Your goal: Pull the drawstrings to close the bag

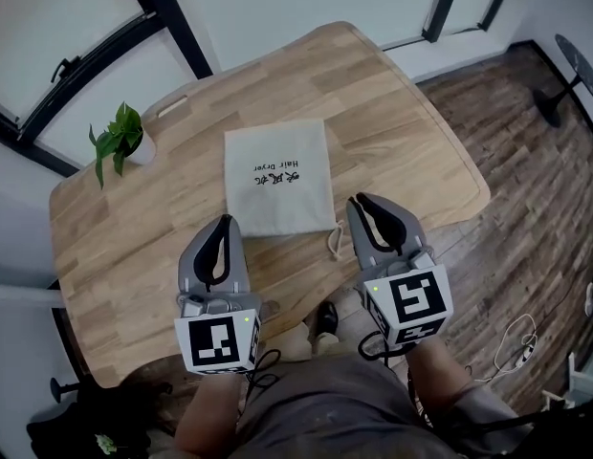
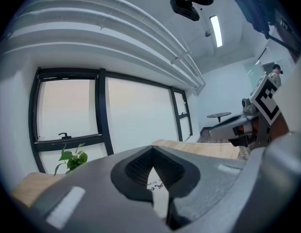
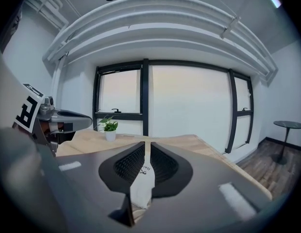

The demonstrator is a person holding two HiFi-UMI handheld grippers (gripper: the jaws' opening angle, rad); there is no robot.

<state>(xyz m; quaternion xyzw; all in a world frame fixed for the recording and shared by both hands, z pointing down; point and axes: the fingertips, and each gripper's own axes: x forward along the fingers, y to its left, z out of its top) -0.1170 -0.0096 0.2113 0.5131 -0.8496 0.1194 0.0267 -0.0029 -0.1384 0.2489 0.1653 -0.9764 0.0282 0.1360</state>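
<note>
Bag (image 1: 277, 175) just ahead of left tongs (image 1: 223, 221) and right tongs (image 1: 360, 202), abreast.

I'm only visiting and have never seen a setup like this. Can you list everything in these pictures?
table: one, light wood, fills the middle of the head view
cloth bag: one, off-white with dark print, flat at the table's centre
drawstring: one seen, pale, at the bag's near right corner
potted plant: one, green leaves, far left of the table
side table: one, black, on the floor at far right
cables: a tangle, white, on the floor at right
left gripper: one, grey, near table edge, jaw tips together, empty
right gripper: one, grey, beside the drawstring, jaws slightly apart, empty
</note>
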